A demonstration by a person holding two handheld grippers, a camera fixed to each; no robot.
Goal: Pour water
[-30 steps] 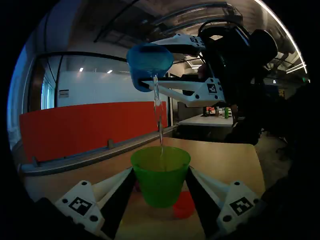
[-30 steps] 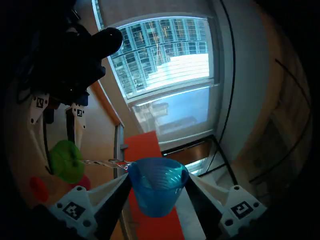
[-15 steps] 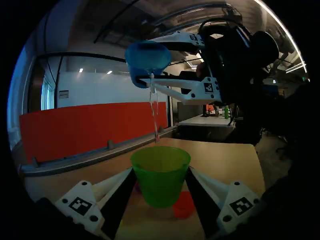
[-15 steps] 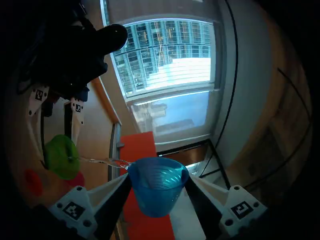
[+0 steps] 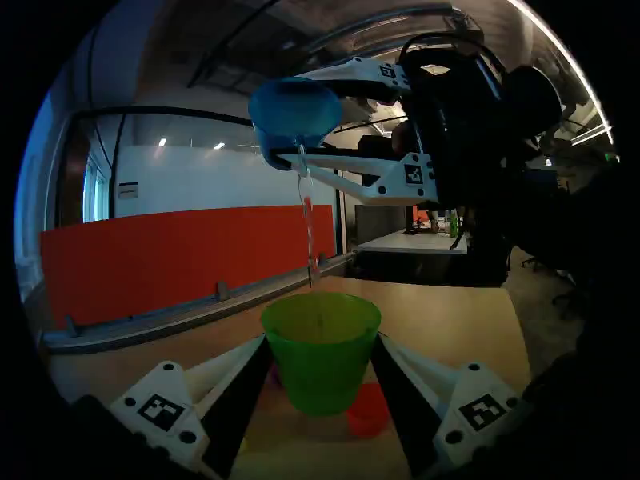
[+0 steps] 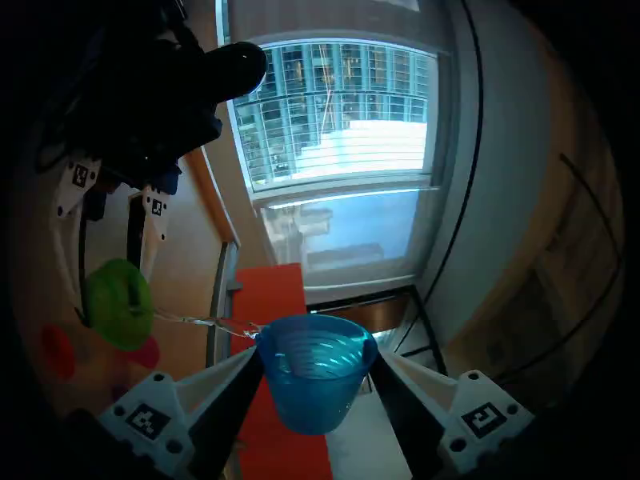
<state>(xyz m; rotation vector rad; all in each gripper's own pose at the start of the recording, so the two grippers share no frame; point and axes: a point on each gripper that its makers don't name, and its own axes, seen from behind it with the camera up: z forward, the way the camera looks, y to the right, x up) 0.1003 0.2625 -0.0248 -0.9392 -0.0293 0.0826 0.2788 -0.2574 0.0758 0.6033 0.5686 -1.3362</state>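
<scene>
Left gripper view, green cup [image 5: 321, 364]: left gripper [image 5: 320, 344] jaws hold it upright, catching water.
Blue cup [image 6: 314, 380]: right gripper [image 6: 316, 372] jaws pinch it, tipped above (thin stream [image 5: 306, 224]).

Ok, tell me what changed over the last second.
In the left gripper view the blue cup moved slightly up and left above the green cup. The water stream thinned but still falls toward the green cup. Nothing was grasped or released: the right tool stays shut on the blue cup, and the left tool on the upright green cup.
</scene>
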